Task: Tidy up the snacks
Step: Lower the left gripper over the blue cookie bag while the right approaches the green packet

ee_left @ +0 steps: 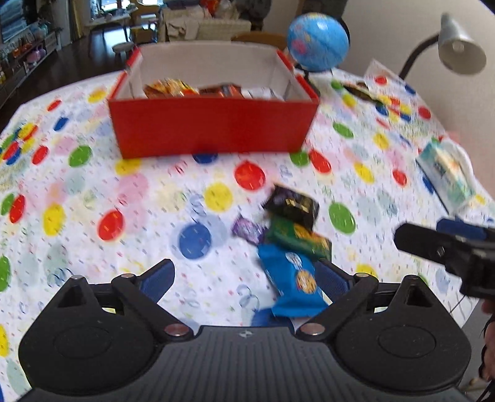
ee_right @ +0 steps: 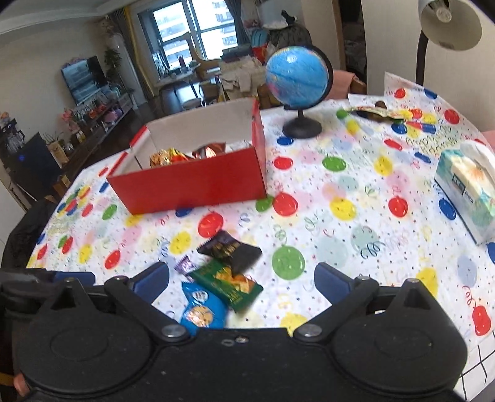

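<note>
Even daylight, seemingly from the window [ee_right: 198, 27]; both views motion-blurred, edges bowed by fisheye, corners black.

A large window [ee_right: 198, 27] lights the room beyond the tabletop's far edge; a television [ee_right: 82, 79] stands on the left wall, above dark flooring [ee_left: 80, 65].

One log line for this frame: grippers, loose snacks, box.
left gripper: open, empty | right gripper: open, empty | blue, green, black, purple packets: on cloth | red box: partly filled
</note>
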A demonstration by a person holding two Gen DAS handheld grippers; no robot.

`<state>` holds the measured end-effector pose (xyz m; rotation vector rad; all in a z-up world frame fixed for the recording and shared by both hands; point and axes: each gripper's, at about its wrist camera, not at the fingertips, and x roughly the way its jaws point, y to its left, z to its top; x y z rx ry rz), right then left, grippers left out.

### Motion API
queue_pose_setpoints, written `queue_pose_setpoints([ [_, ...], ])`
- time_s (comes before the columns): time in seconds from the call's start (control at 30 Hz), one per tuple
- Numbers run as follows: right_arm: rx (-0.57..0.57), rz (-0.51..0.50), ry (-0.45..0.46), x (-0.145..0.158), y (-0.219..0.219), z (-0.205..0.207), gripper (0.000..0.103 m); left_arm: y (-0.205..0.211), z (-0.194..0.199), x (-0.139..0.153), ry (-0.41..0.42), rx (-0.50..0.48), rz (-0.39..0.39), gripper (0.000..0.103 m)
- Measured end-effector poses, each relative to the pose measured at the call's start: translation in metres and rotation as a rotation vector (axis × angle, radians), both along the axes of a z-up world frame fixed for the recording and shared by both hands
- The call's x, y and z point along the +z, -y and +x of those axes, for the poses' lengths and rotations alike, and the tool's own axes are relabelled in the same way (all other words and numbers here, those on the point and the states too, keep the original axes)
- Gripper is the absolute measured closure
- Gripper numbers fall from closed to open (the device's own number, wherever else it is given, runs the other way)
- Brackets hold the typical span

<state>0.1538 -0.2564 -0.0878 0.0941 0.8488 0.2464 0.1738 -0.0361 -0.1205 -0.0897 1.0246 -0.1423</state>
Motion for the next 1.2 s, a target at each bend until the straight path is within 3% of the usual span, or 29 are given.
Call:
queue_pose_setpoints([
  [0.4,-0.057,-0.034,-0.081,-0.032,0.017,0.01,0.007,0.038,0.009,-0.047,-0.065,-0.021,0.071,0.005],
  [0.77,-0.095,-0.026,-0.125,-0.045,0.031,0.015,0.009,0.064,0.021,-0.065,-0.071,-0.03,0.129,0.005],
  [1.03,-0.076,-0.034,-0.139,-0.05,0.028,0.024,0.01,0.057,0.026,-0.073,-0.097,-0.014,0.103,0.006],
  [1.13,-0.064,-0.028,-0.147,-0.053,0.026,0.027,0.01,0.053,0.025,-0.072,-0.091,-0.019,0.087,0.015],
  [1.2,-0.05,-0.028,-0.149,-0.054,0.023,0.028,0.01,0.048,0.024,-0.071,-0.093,-0.031,0.075,0.035],
])
